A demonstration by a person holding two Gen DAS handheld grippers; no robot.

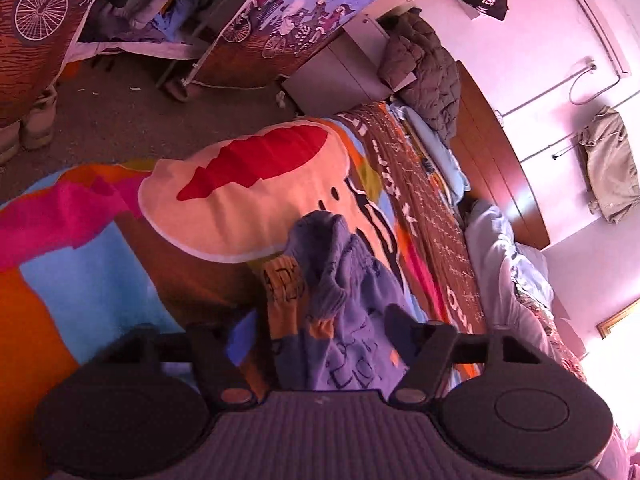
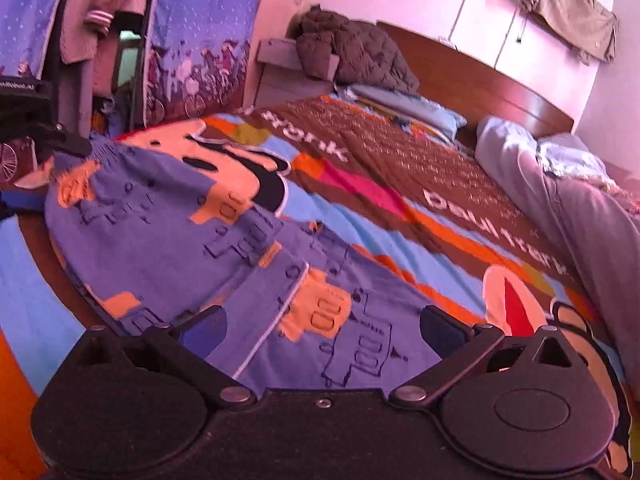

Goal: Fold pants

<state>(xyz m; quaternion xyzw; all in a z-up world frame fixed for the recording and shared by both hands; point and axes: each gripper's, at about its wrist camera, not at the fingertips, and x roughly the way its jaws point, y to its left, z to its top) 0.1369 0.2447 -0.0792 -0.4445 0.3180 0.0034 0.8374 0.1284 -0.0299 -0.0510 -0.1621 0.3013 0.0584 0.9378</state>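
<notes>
The pants [image 2: 192, 232] are blue-purple with orange patches and dark line drawings. They lie on the colourful bedspread [image 2: 360, 216]. In the right wrist view they spread from the far left to just under my right gripper [image 2: 320, 320], whose fingers stand wide apart over the cloth. In the left wrist view the pants [image 1: 344, 312] are bunched between the fingers of my left gripper [image 1: 316, 332], which stand apart with the fabric rising between them. The left gripper's dark body [image 2: 36, 120] shows at the far-left waistband in the right wrist view.
A rolled grey-white quilt [image 2: 560, 192] lies along the bed's right side. A wooden headboard [image 2: 480, 76] and a dark padded jacket [image 2: 356, 56] on a bedside cabinet stand at the back. A fabric wardrobe [image 1: 288, 12] and shoes on the floor [image 1: 36, 124] are beside the bed.
</notes>
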